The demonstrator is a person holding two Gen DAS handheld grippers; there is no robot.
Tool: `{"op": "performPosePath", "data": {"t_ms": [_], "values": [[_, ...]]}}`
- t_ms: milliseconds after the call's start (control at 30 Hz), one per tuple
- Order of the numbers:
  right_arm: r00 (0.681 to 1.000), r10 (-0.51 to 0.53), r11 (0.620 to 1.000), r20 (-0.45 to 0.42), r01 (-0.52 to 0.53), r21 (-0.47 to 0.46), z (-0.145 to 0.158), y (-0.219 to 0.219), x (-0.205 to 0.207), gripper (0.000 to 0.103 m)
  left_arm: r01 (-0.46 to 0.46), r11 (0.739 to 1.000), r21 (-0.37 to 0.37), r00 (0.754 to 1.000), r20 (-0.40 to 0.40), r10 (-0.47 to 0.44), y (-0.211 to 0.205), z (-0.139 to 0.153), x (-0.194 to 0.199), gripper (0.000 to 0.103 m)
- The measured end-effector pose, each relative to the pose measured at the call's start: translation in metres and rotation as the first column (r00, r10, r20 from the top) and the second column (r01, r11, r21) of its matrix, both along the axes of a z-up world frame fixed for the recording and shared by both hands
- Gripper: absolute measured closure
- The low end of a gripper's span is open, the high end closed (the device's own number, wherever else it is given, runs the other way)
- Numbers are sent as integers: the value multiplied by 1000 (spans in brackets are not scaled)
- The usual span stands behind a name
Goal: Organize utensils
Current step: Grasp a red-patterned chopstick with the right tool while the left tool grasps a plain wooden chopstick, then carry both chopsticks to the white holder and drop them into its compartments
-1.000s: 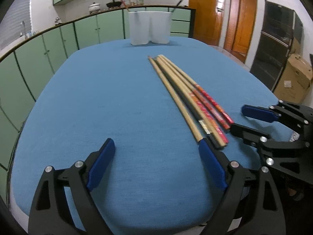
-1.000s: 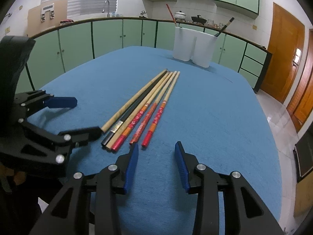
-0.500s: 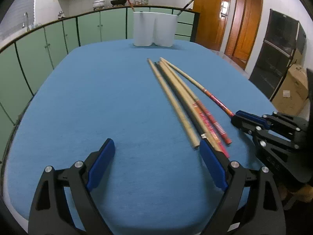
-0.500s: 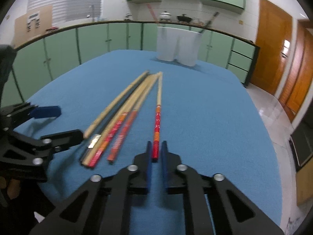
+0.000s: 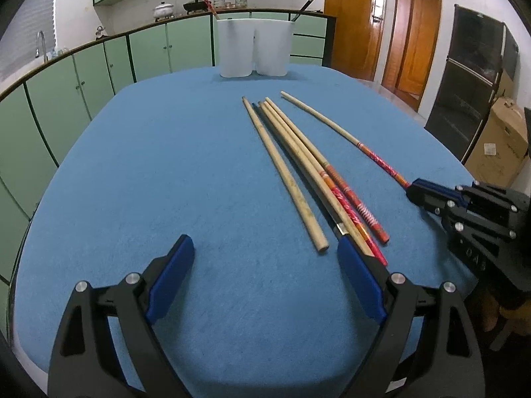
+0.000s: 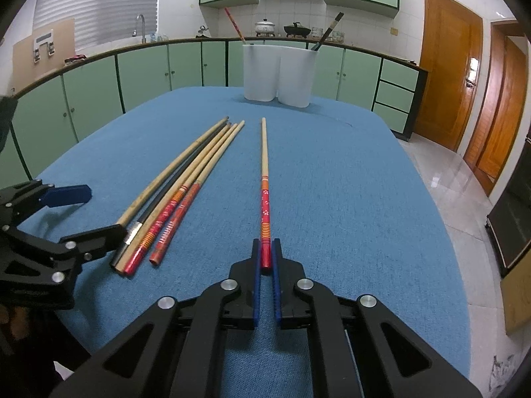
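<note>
My right gripper is shut on the red end of a red-handled chopstick, which points toward the far white holder and is held apart from the others; it also shows in the left wrist view. Several long chopsticks lie bundled on the blue table, also seen in the left wrist view. My left gripper is open and empty, its right finger beside the bundle's near ends. A white two-compartment holder stands at the table's far end with one chopstick in each compartment.
The blue cloth-covered table has rounded edges. Green cabinets line the wall behind. A cardboard box and a dark cabinet stand on the right, near wooden doors.
My right gripper shut on one red-handled chopstick and drew it rightward, away from the bundle. The left gripper stayed open near the bundle's ends.
</note>
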State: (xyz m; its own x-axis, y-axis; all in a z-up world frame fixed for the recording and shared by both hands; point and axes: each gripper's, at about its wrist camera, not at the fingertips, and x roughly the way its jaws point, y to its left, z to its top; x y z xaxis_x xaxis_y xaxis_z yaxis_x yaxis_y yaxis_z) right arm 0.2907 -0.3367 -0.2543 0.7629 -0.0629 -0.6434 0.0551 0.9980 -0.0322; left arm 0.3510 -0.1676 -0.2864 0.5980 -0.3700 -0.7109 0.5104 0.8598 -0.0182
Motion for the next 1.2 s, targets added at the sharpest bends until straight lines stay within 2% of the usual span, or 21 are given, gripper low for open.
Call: {"op": "performPosePath", "data": {"t_ms": [100, 167, 200, 233, 300, 333, 367, 400, 633, 767, 833, 867, 933, 967, 1000, 1200], "values": [[1000, -2, 1000, 3, 2, 2, -1, 0, -2, 97, -29, 1000, 6, 999, 15, 29, -4, -1, 3, 18], [1000, -4, 1000, 7, 4, 1, -1, 0, -3, 96, -46, 999, -2, 999, 26, 46, -3, -1, 2, 26], [1000, -4, 1000, 10, 4, -4, -1, 1, -4, 96, -54, 999, -7, 998, 35, 54, -3, 0, 2, 36], [1000, -2, 1000, 13, 2, -9, -1, 2, -4, 96, -59, 998, -15, 997, 44, 59, -3, 0, 2, 41], [1000, -3, 1000, 18, 3, -14, -2, 3, -4, 96, -57, 998, -33, 997, 49, 58, -1, 1, 2, 69], [1000, -2, 1000, 19, 2, -13, -2, 4, -4, 96, -52, 997, -49, 997, 48, 55, 0, 2, 2, 77], [1000, -3, 1000, 21, 3, -16, -2, 4, -4, 96, -51, 997, -61, 998, 45, 54, 2, 2, 3, 94], [1000, -4, 1000, 22, 5, -20, -2, 5, -4, 96, -58, 996, -68, 997, 45, 61, 3, 2, 3, 97], [995, -87, 995, 40, 89, -44, -2, 9, -12, 97, -176, 982, -71, 982, 59, 181, 20, 3, -5, 97], [997, -72, 996, 39, 74, -47, -2, 14, -15, 96, -190, 980, -56, 980, 45, 193, 26, 2, -8, 94], [997, -66, 996, 40, 69, -61, -3, 16, -15, 96, -183, 982, -44, 981, 55, 186, 26, 3, -7, 83], [997, -65, 996, 39, 68, -63, -3, 16, -15, 96, -177, 983, -49, 982, 51, 179, 27, 3, -6, 75], [998, -57, 996, 33, 59, -62, -3, 17, -14, 96, -159, 985, -67, 986, 38, 162, 28, 3, -3, 78], [998, -54, 997, 27, 56, -59, -2, 16, -13, 96, -147, 986, -76, 988, 26, 150, 29, 3, -2, 84], [998, -54, 997, 22, 55, -51, -1, 15, -13, 97, -134, 987, -84, 991, 8, 135, 30, 6, -1, 97], [998, -69, 998, 12, 69, 7, 33, 13, -31, 97, -141, 983, -116, 990, -33, 138, 42, 35, -14, 97]]}}
